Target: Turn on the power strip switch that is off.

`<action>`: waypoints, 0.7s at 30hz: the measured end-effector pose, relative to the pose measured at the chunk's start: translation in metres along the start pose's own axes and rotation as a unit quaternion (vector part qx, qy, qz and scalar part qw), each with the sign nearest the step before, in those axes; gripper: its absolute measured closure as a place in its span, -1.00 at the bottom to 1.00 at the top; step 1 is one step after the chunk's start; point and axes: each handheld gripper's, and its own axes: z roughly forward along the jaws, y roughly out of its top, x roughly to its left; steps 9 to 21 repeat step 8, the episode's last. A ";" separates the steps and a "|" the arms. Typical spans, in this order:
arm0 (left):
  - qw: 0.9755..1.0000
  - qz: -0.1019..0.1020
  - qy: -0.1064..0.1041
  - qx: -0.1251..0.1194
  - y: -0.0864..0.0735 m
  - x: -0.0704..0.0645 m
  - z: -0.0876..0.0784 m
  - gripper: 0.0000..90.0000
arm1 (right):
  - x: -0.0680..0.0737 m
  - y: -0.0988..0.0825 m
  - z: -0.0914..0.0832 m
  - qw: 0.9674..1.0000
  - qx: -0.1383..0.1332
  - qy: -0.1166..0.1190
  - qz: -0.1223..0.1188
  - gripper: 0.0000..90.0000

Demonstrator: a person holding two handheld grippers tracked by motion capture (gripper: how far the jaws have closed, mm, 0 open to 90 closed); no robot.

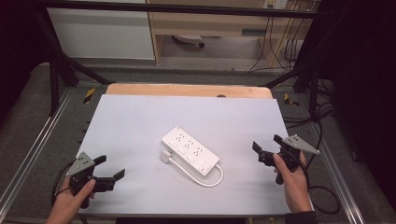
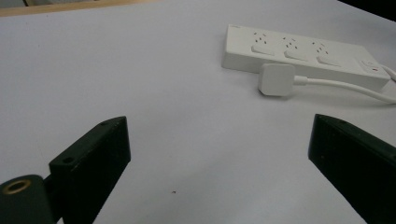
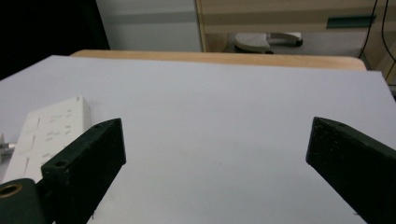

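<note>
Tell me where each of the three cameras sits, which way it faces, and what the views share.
High view: above the person's side, looking forward and down on the pale grey table mat; both hands, left gripper and right gripper show.
Left gripper view: low on the left gripper, facing the white plastic power strip and its square white plug; its black jaws stand apart.
Right gripper view: on the right gripper, facing the far wooden table edge; jaws apart.
Shared: the power strip and mat.

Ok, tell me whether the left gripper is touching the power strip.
Apart. The high view shows the left gripper near the table's front-left corner, with bare white surface between it and the power strip; the left gripper view shows its open jaws holding nothing.
</note>
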 end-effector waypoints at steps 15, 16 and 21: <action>1.000 0.001 -0.002 -0.001 0.000 -0.001 0.001 -0.87 | 0.011 -0.034 0.025 0.993 0.113 0.016 -0.029 -0.88; 1.000 0.001 -0.002 -0.001 0.000 -0.001 0.001 -0.87 | 0.011 -0.034 0.025 0.993 0.113 0.016 -0.029 -0.88; 1.000 0.001 -0.002 -0.001 0.000 -0.001 0.001 -0.87 | 0.011 -0.034 0.025 0.993 0.113 0.016 -0.029 -0.88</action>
